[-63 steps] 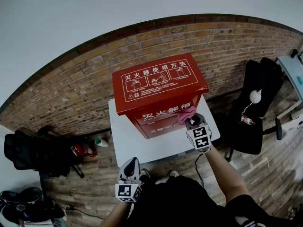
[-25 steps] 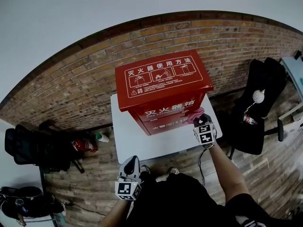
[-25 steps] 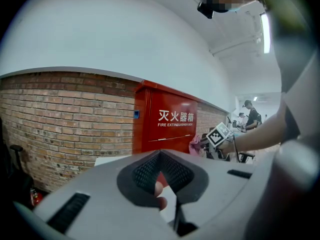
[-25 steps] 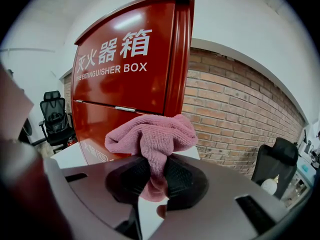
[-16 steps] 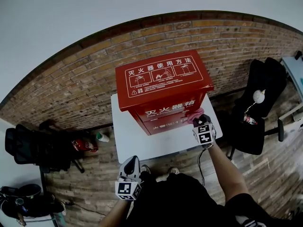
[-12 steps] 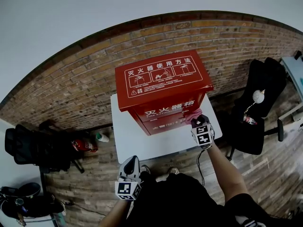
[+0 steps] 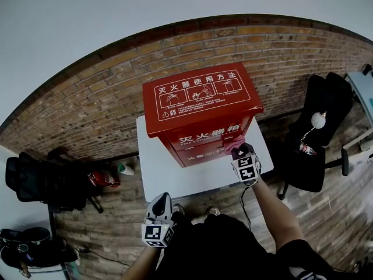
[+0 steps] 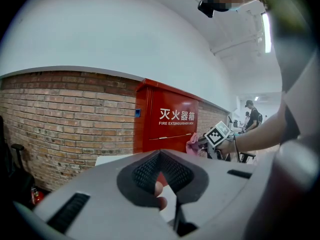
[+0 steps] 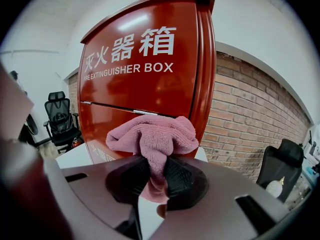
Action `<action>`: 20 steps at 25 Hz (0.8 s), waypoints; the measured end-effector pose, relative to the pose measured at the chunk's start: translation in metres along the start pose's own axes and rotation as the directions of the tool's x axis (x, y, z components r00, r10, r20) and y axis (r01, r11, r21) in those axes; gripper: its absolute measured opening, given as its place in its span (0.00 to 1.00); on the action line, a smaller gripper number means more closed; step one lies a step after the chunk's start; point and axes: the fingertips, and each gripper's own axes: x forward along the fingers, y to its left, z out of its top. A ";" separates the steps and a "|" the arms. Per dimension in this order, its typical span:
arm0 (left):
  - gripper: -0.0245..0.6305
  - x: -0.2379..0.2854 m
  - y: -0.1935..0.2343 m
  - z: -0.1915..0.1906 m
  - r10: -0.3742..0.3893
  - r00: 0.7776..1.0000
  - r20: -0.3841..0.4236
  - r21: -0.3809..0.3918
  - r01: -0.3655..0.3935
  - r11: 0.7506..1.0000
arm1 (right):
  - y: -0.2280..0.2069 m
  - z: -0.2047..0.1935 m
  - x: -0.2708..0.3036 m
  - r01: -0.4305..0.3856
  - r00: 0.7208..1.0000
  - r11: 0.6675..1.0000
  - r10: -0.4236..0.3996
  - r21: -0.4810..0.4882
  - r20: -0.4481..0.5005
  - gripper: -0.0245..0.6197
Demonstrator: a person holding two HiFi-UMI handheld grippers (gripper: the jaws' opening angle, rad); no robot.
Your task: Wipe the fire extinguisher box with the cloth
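Observation:
The red fire extinguisher box (image 7: 198, 112) stands upright on a small white table (image 7: 169, 177). My right gripper (image 7: 238, 149) is shut on a pink cloth (image 7: 235, 140), which presses against the lower right of the box's front. In the right gripper view the cloth (image 9: 152, 136) bunches out of the closed jaws of my right gripper (image 9: 154, 178), right at the box's front panel (image 9: 140, 79). My left gripper (image 7: 159, 202) hangs low in front of the table, apart from the box, its jaws together and empty. The left gripper view looks over my left gripper (image 8: 162, 179) to the box (image 8: 167, 129) beyond.
A brick wall (image 7: 87, 112) runs behind the table. A black office chair (image 7: 317, 133) stands to the right. Another black chair (image 7: 38, 185) is on the left, with a small red extinguisher (image 7: 102, 181) and a bottle (image 7: 124, 170) on the wooden floor.
My right gripper has slid the cloth a little to the left along the lower front of the box. The left gripper has stayed in place.

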 end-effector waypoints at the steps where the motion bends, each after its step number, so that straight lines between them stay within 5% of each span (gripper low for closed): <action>1: 0.06 0.000 0.000 -0.001 0.001 1.000 -0.004 -0.004 -0.001 1.000 | 0.001 0.000 0.000 -0.002 1.000 1.000 0.002 0.000 0.001 0.17; 20: 0.06 0.004 0.014 0.008 -0.009 1.000 0.021 0.014 0.009 1.000 | 0.027 0.006 0.007 -0.021 1.000 1.000 0.021 -0.013 0.002 0.17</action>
